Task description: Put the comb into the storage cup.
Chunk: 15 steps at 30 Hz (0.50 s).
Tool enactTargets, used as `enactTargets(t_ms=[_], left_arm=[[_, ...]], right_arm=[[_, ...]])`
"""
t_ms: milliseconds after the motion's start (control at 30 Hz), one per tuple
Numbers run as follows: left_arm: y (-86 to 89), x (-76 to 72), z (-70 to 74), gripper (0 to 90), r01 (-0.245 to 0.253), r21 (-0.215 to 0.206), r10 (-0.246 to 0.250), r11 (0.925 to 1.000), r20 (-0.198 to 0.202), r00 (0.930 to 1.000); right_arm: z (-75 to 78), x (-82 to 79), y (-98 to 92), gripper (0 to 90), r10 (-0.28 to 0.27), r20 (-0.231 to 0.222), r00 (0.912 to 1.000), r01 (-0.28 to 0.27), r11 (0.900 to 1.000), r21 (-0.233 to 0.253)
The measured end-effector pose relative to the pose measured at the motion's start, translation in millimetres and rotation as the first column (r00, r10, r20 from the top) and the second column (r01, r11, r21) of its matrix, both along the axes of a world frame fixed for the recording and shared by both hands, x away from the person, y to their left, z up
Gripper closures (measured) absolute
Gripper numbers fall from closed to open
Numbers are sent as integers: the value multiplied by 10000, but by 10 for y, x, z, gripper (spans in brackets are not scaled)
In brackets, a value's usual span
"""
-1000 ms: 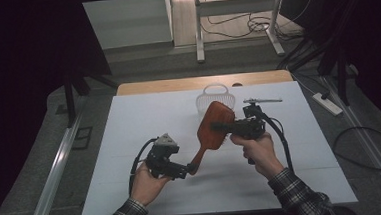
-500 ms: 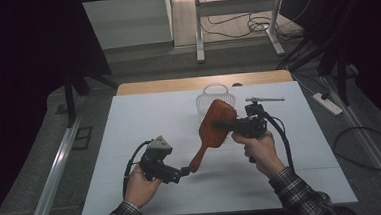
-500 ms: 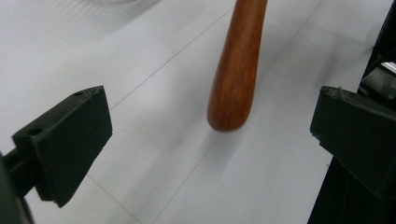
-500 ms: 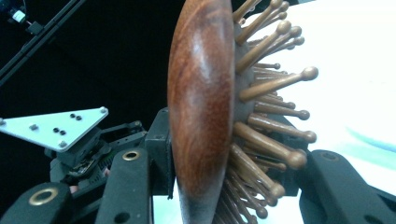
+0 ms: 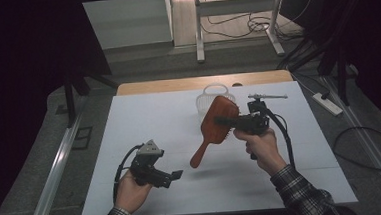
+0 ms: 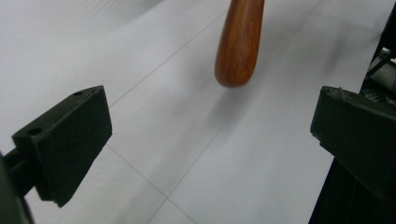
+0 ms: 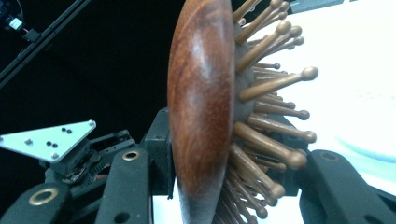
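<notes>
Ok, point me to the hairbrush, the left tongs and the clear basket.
hairbrush (image 5: pixel 218 120), high view, on the wooden back of its head.
left tongs (image 5: pixel 174 175), high view, between the open tips.
clear basket (image 5: pixel 214 90), high view, on its far rim.

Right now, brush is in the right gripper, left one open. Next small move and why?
Probably carry the brush toward the clear basket behind it. The right gripper clamps the brush head and holds it off the table, handle hanging down toward the left gripper, whose jaws stand wide apart short of the handle tip. The left one could stay put.
</notes>
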<state>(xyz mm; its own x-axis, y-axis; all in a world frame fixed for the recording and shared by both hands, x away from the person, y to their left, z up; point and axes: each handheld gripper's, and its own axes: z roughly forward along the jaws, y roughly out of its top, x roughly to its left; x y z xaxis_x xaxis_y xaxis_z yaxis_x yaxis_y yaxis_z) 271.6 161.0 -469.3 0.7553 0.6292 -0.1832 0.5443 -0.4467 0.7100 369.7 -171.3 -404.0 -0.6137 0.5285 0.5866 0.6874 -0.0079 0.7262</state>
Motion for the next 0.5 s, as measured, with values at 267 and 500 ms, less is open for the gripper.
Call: enactTargets(t_ms=[267,500], left_arm=[[75,-83,-10,0,-78,130,78,9999,-2,10000],[182,-183,-24,0,-348,19,348,9994,-56,9994]], right_arm=[[54,43,-35,525,-170,131,9998,170,9998,55],[97,103,-50,525,-354,230,9991,350,9993,153]])
